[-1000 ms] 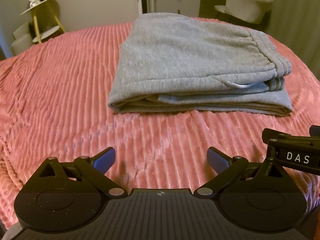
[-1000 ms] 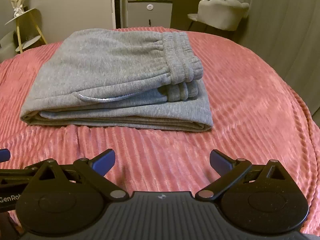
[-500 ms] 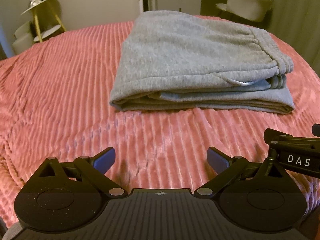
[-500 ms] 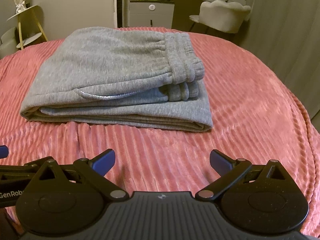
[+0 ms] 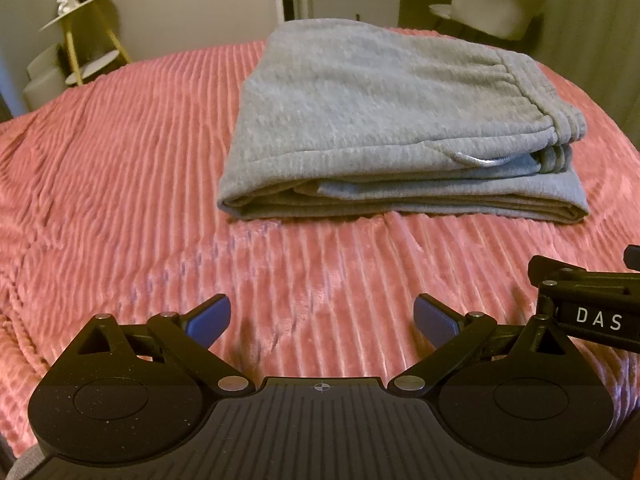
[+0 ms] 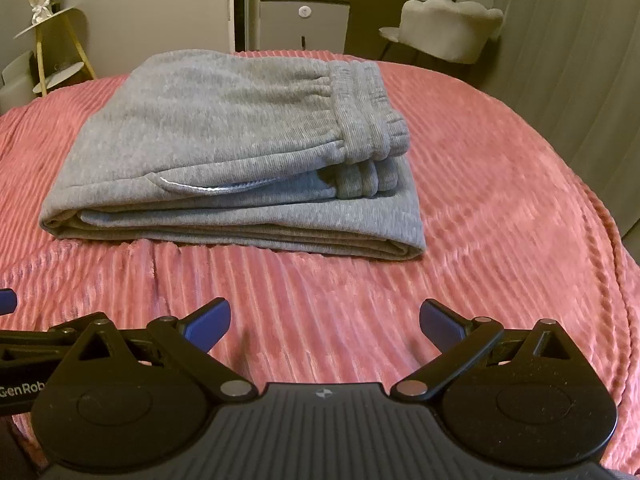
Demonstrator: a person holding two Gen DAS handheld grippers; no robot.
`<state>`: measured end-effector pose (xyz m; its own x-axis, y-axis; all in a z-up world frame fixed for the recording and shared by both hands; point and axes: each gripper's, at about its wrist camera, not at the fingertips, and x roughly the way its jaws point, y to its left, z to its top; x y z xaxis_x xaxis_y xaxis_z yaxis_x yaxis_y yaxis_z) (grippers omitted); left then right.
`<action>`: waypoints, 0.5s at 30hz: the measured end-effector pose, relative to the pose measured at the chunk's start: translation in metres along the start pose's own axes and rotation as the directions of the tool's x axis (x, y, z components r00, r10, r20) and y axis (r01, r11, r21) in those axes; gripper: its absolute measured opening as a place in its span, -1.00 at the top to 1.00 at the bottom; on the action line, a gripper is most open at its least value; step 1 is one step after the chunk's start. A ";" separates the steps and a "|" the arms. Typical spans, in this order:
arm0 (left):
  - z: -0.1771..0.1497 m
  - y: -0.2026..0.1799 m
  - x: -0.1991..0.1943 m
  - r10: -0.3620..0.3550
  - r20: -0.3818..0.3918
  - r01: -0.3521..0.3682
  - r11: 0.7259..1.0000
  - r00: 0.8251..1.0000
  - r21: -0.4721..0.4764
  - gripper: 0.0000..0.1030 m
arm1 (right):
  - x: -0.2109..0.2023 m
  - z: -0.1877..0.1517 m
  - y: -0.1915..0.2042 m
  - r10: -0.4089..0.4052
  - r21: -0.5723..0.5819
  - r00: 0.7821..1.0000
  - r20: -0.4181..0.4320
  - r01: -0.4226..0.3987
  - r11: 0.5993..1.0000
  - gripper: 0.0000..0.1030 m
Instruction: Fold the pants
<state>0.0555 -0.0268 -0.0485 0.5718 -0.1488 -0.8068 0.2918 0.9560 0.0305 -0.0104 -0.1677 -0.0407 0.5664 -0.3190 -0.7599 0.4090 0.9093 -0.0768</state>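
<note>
The grey sweatpants (image 5: 384, 120) lie folded in a flat stack on the pink ribbed bedspread (image 5: 120, 184), with the elastic waistband at the right end. They also show in the right wrist view (image 6: 224, 144), waistband (image 6: 364, 116) on the right. My left gripper (image 5: 322, 318) is open and empty, held back from the near edge of the stack. My right gripper (image 6: 325, 322) is open and empty too, also short of the stack. Part of the right gripper shows at the right edge of the left wrist view (image 5: 592, 312).
A gold tiered side table (image 5: 76, 40) stands past the bed at the far left. A grey cabinet (image 6: 304, 20) and a pale upholstered chair (image 6: 448, 28) stand beyond the bed's far side. The bedspread (image 6: 500, 208) falls away at the right.
Both grippers have drifted slightly, so the pants sit a little lower in both views. The pants have not moved and both grippers stay open.
</note>
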 end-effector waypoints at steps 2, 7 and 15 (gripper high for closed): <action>0.000 0.000 0.000 0.001 0.000 -0.001 1.000 1.000 0.002 -0.96 | 0.000 0.000 -0.001 0.002 0.004 1.000 -0.002 -0.002 1.000 -0.96; 0.000 0.000 0.001 0.002 -0.004 -0.002 1.000 1.000 0.007 -0.96 | 0.002 0.000 -0.001 0.004 0.007 1.000 -0.009 -0.004 1.000 -0.96; -0.001 0.000 0.001 0.001 -0.005 -0.001 1.000 1.000 0.007 -0.96 | 0.002 -0.001 -0.001 0.004 0.007 1.000 -0.009 -0.004 1.000 -0.96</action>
<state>0.0558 -0.0273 -0.0501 0.5684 -0.1462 -0.8097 0.2962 0.9545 0.0356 -0.0103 -0.1690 -0.0425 0.5618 -0.3132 -0.7657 0.4120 0.9085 -0.0694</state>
